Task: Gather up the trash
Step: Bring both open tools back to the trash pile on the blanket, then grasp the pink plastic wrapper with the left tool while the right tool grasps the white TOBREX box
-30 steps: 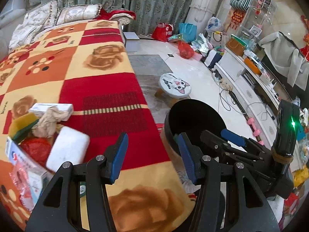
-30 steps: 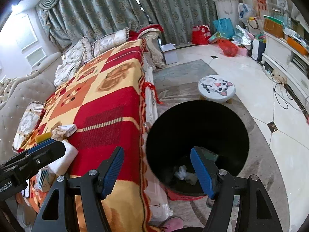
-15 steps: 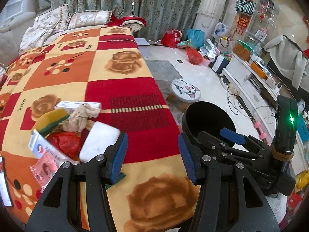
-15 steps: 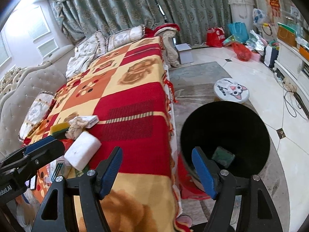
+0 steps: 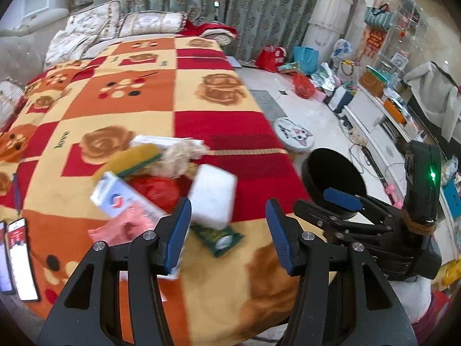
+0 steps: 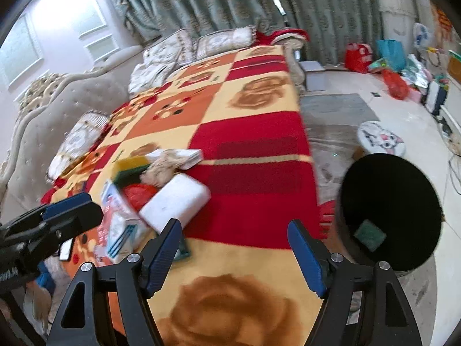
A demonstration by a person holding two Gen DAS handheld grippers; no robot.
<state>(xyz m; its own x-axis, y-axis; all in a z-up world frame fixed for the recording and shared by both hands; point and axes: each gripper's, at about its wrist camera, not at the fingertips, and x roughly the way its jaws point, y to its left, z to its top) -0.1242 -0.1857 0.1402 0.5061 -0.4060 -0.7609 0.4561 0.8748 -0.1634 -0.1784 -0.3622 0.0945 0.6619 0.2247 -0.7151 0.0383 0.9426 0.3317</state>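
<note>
Both tools hang empty above the near end of the bed (image 5: 201, 92), which a checked red and yellow blanket covers. The left tool (image 5: 227, 227) stands with its jaws moderately apart and nothing between them. The right tool (image 6: 233, 253) has just been opening its jaws, which are now wide, again with nothing between them.

The trash lies in a loose heap on the blanket, left of and just beyond both tools: a white foam block (image 5: 211, 194), a red crumpled bag (image 5: 155, 189), a yellow-green sponge (image 5: 131, 160), a beige rag (image 5: 181, 154), a white carton (image 5: 121, 199) and a green sachet (image 5: 217, 238) peeking out from under the block. The black bin (image 6: 389, 210) stands on the floor to the right of the bed, with a green piece already inside.

The step in hand looks like a reach for the next piece. The foam block is nearest and lies on top, so it is probably the sensible pick: straddle its short sides with wide jaws, press gently since foam gives, and lift straight up so the sachet beneath does not drag along.
</note>
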